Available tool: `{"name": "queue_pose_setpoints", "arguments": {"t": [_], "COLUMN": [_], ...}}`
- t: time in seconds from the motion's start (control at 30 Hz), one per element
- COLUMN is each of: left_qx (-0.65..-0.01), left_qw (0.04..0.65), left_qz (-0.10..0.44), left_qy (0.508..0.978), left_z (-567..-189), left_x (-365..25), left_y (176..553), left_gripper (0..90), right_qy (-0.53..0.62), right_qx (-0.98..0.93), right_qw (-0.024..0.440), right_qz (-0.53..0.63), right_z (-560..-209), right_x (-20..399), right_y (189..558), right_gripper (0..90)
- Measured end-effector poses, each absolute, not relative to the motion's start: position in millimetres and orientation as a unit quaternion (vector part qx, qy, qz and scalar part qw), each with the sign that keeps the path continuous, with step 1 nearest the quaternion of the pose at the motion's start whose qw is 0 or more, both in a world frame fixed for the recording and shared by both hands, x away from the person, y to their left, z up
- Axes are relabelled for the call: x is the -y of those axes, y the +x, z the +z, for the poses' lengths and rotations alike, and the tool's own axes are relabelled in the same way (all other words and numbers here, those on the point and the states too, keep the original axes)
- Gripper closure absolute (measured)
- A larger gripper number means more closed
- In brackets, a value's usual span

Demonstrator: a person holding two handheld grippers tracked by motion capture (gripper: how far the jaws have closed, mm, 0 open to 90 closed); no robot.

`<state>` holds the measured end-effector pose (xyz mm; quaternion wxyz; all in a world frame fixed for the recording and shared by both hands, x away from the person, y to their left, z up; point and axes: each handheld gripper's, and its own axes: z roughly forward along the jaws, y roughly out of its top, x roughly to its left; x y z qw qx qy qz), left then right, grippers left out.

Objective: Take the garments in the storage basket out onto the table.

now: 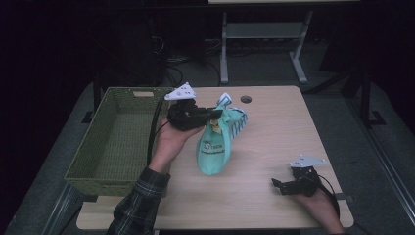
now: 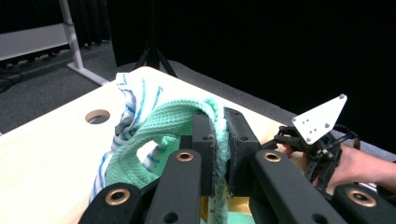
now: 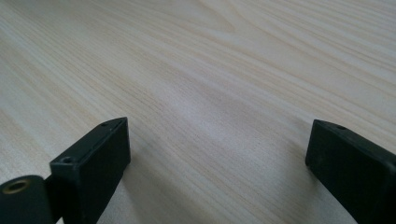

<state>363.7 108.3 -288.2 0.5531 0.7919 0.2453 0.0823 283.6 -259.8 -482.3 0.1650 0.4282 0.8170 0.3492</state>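
Fingers [image 2: 205, 140] of the left gripper [image 1: 215, 115] clenched on a fold of the mint-green cloth [image 1: 215, 147]; fabric pinched between the two pads, seen close in the left gripper view, where the cloth [image 2: 163, 121] drapes over the left pad and falls away toward the tabletop [image 2: 42, 154]. Right gripper [image 1: 280, 185] rests low near the front right corner of the tabletop [image 1: 274, 132], fingers [image 3: 93, 158] released and spread wide, bare wood between them. Open room: broad clear wood to the right of the cloth and behind it up to the round cable hole [image 1: 245, 99]; the front edge runs just below the right hand [image 1: 323, 205]. Left side is closed off by the green woven basket [image 1: 93, 156], whose right wall stands just beside the left hand [image 1: 169, 139]. Cloth hangs from the grip as a bundled, pouch-like shape, lower end on or just above the wood, cannot tell which. Waffle-textured mint fabric, with a white piece striped in blue at the top and a printed label with dark lettering on the front.
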Motion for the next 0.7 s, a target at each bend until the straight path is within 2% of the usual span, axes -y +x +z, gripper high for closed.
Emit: {"name": "queue_pose_setpoints", "arguments": {"t": [0.7], "left_qx": [-0.261], "left_qw": [0.535], "left_qz": [0.057], "left_qy": [0.801], "left_z": [-350], "left_x": [-69], "left_y": [363], "left_gripper": [83.6], "right_qy": [0.429], "right_qx": [-0.817], "right_qw": [0.164], "right_qz": [0.348], "right_z": [-482], "right_x": [260], "right_y": [283], "right_gripper": [6.1]}}
